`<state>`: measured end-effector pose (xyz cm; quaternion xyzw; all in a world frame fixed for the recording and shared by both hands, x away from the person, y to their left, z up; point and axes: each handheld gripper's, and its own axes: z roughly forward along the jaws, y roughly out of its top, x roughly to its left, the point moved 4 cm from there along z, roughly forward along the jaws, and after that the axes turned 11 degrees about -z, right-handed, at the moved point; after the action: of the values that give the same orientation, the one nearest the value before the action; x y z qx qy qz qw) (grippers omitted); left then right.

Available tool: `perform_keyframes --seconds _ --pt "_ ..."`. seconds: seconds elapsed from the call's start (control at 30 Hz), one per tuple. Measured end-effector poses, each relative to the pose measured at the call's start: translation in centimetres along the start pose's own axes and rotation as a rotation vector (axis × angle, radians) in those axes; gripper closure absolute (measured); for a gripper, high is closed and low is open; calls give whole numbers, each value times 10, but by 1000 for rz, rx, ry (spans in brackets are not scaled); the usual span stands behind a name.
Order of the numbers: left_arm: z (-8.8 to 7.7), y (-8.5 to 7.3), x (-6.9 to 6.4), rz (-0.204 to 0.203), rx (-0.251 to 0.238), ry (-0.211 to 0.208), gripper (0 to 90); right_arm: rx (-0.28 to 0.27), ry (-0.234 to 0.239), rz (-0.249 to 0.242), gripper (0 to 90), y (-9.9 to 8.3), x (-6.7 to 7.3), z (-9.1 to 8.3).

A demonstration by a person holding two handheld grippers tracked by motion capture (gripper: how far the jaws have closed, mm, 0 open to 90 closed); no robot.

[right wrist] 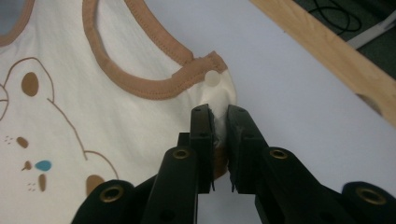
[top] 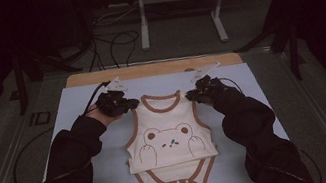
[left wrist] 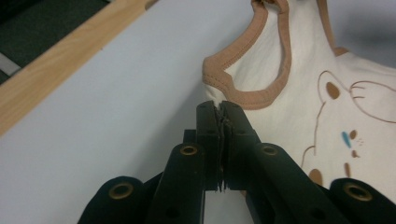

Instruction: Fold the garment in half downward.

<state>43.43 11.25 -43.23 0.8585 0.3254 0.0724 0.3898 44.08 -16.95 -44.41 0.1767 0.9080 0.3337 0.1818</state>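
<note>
A cream baby bodysuit [top: 169, 136] with brown trim and a bear print lies on the pale blue mat [top: 87, 135], its snap crotch toward the near edge. My left gripper [top: 128, 103] is shut on the bodysuit's left shoulder strap [left wrist: 215, 84]; the cloth is pinched thin between its jaws [left wrist: 223, 112]. My right gripper [top: 192, 95] is shut on the right shoulder strap [right wrist: 212, 77], with a bunch of cream fabric between its jaws [right wrist: 219, 116]. Both shoulders are raised slightly off the mat.
A wooden strip [top: 152, 69] runs along the mat's far edge. Beyond it, cables [top: 112, 44] lie on the dark floor near a grey metal stand [top: 176, 3]. Metal rails [top: 7, 169] flank the table on both sides.
</note>
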Motion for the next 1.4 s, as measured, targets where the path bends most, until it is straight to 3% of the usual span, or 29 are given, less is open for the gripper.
perform_keyframes --seconds 0.33,0.8,1.4 --pt "-10 14 1 -3 -28 10 876 -10 -26 -16 818 15 -10 -10" --pt "-30 32 -1 22 -66 29 876 -37 -81 -46 817 35 -20 -23" --pt "-48 55 -3 40 -121 59 876 -104 -141 -62 816 62 -35 -48"
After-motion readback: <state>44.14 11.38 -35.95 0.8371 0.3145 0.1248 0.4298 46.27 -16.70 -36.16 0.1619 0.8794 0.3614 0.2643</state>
